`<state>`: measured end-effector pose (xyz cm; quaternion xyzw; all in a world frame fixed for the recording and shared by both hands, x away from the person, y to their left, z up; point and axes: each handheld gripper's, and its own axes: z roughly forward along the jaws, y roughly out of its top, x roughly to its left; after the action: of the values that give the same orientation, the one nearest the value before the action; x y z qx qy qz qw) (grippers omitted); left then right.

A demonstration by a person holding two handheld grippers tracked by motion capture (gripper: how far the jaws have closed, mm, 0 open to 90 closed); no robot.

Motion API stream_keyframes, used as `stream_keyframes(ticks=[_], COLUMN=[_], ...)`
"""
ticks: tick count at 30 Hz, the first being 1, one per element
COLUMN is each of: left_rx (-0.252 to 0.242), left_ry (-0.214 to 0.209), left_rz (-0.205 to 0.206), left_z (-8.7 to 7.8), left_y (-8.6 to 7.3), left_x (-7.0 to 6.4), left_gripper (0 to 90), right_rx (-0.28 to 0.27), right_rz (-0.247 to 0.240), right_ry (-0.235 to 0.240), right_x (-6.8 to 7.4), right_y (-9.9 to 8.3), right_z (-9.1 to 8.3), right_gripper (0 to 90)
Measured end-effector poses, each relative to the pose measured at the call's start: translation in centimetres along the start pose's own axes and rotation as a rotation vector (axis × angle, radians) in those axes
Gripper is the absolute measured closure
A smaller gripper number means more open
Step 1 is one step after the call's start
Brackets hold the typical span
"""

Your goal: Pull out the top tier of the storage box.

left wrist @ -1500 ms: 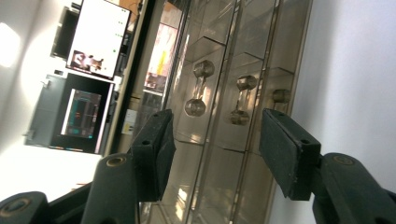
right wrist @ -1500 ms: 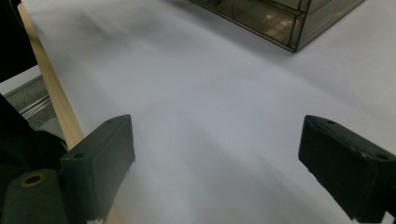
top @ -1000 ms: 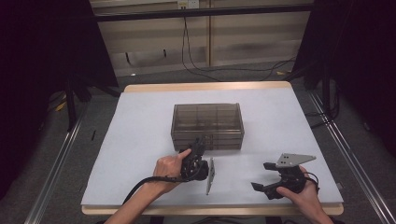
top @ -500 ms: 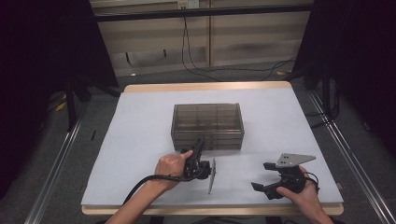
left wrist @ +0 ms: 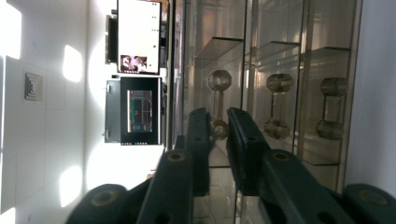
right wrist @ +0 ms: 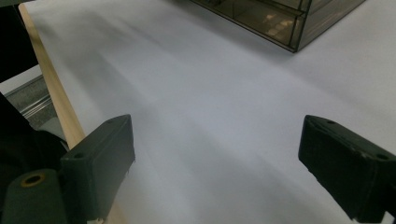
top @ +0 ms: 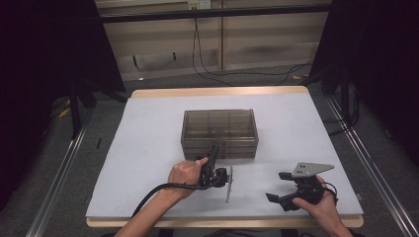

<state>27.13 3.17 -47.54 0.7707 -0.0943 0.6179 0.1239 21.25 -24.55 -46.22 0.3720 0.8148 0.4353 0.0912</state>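
High view records a white-covered table (top: 148, 143) with a smoked transparent drawer cabinet (top: 220, 132) standing near its centre. The left hand (top: 185, 174) holds the left gripper (top: 223, 176) just in front of the cabinet's lower front, and a thin clear panel (top: 229, 183), apparently a drawer pulled out of the cabinet, stands on edge at the jaw tips. Left gripper view shows the two black jaws nearly closed, with only a narrow gap, pinching a small knob handle (left wrist: 218, 127) that sits between the pads; beyond the jaws lie clear compartments and two further dumbbell-shaped handles (left wrist: 279, 107) to the right of the held one. Monitor screens (left wrist: 138, 74) appear off the left jaw. Right hand (top: 316, 205) holds the right gripper (top: 279, 187) near the table's front edge, well apart from the cabinet. Right gripper view shows its jaws spread wide with nothing between them, bare white surface ahead, the cabinet's corner (right wrist: 285, 23) far beyond the right jaw, and the table's wooden edge (right wrist: 51, 84) outside the left jaw.
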Motion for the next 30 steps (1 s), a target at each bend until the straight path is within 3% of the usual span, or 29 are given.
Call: stream_keyframes(ticks=[12, 14, 20, 22, 24, 25, 28, 30], left_rx=[0.019, 0.019, 0.034, 0.035, 0.033, 0.038, 0.035, 0.041], left_ry=[0.004, 0.017, 0.004, 0.009, 0.007, 0.012, 0.009, 0.004], left_rz=[-0.012, 0.004, -0.002, 0.014, -0.004, 0.014, -0.022, -0.014], left_z=[0.04, 0.03, -0.04, -0.03, -0.03, -0.06, -0.09, -0.23], left_y=[0.10, 0.14, 0.08, 0.11, 0.07, 0.14, 0.15, 0.16], left_x=[-0.24, -0.31, -0.24, -0.16, -0.27, -0.18, -0.20, -0.17], left_gripper=[77.4, 76.2, 80.7, 80.8, 80.8, 80.8, 80.8, 80.8], right_rx=[0.000, 0.001, 0.001, 0.002, 0.001, 0.001, 0.001, 0.002], right_rz=[0.001, 0.001, 0.002, 0.001, 0.001, 0.002, 0.000, 0.001], right_ry=[0.001, 0.000, 0.000, 0.001, 0.000, 0.000, 0.002, 0.001], right_x=[0.00, -0.01, -0.02, 0.00, 0.01, 0.00, -0.04, -0.03], right_y=[-0.01, 0.00, -0.01, 0.00, -0.01, -0.01, 0.00, 0.01], right_z=[0.03, 0.05, 0.04, 0.05, 0.05, 0.04, 0.04, 0.05], right_gripper=[10.7, 10.7, 10.7, 10.7, 10.7, 10.7, 10.7, 10.7])
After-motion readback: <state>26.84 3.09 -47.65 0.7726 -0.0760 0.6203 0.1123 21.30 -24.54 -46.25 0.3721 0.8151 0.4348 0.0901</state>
